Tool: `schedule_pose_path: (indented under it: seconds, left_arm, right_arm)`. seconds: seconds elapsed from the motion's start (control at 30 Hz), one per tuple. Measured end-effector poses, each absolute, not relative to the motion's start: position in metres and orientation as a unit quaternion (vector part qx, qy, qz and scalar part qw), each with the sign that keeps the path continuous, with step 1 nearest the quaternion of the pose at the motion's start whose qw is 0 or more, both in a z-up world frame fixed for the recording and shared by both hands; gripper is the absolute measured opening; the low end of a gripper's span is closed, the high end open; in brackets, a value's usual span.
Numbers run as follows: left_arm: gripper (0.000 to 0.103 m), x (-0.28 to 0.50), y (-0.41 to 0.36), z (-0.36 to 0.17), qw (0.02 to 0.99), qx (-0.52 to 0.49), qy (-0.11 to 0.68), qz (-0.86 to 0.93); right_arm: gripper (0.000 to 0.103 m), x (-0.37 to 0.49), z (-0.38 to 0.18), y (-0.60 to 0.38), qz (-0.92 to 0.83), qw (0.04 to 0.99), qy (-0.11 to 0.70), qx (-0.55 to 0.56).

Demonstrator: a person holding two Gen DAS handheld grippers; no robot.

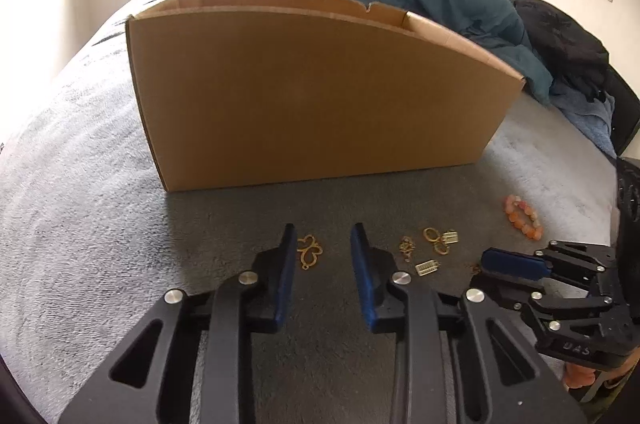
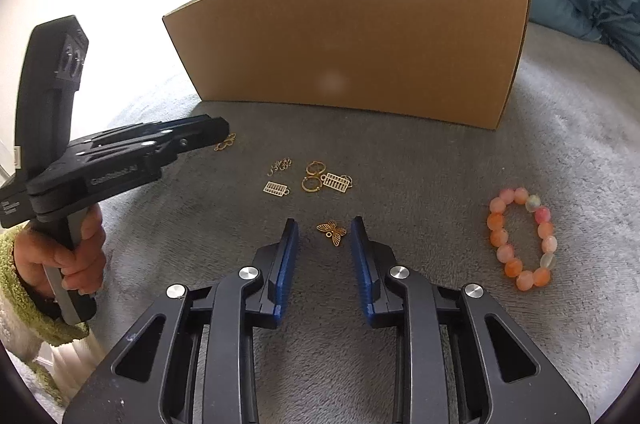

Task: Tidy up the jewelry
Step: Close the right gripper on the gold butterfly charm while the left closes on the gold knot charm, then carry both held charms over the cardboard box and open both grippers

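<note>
both claws (image 1: 323, 238) (image 2: 324, 230) narrowed, gripping nothing; thin gold butterfly charm (image 2: 333, 232) at twelve o'clock could sink into grey fleece blanket (image 2: 400, 364) and slip.

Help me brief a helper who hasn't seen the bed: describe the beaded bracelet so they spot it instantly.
Find the cardboard box standing on the grey blanket. In front of its right end lies the bracelet, a loop of round orange and pink beads. It is far bigger than the small gold charms and the only coloured piece.

Gold charms (image 2: 332, 232), pink-orange bracelet (image 2: 522, 238) — grey blanket (image 2: 440, 163).
</note>
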State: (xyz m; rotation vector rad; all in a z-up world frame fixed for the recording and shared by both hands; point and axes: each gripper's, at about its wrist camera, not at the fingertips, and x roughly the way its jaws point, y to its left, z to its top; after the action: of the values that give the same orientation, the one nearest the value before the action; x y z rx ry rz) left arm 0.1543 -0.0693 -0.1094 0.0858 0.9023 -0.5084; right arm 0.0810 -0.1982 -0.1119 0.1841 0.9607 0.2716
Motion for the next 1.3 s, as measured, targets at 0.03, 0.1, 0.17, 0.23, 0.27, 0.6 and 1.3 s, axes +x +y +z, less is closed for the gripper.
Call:
schedule_pose_path:
  seconds: [0.03, 0.1, 0.17, 0.23, 0.27, 0.6, 1.3]
  left_arm:
    - [0.026, 0.155, -0.07, -0.111, 0.868, 0.041, 0.433, -0.241]
    - [0.026, 0.159, -0.071, -0.116, 0.866, 0.043, 0.439, -0.236]
    - [0.026, 0.161, -0.07, -0.121, 0.863, 0.041, 0.445, -0.234]
    - [0.026, 0.163, -0.07, -0.124, 0.862, 0.038, 0.448, -0.234]
    - [0.026, 0.163, -0.071, -0.125, 0.861, 0.038, 0.45, -0.234]
    - [0.026, 0.169, -0.081, -0.134, 0.859, 0.042, 0.458, -0.225]
    - [0.018, 0.168, -0.089, -0.133, 0.866, 0.039, 0.449, -0.214]
  right_arm:
    - [0.025, 0.082, -0.112, -0.198, 0.131, 0.874, 0.459, 0.088]
    - [0.025, 0.083, -0.113, -0.194, 0.132, 0.874, 0.46, 0.083]
    - [0.025, 0.082, -0.114, -0.192, 0.133, 0.876, 0.458, 0.076]
    - [0.025, 0.082, -0.114, -0.188, 0.135, 0.876, 0.458, 0.068]
    - [0.025, 0.082, -0.115, -0.186, 0.135, 0.876, 0.458, 0.066]
    - [0.018, 0.086, -0.124, -0.176, 0.131, 0.879, 0.456, 0.049]
    - [0.006, 0.081, -0.121, -0.184, 0.135, 0.882, 0.447, 0.059]
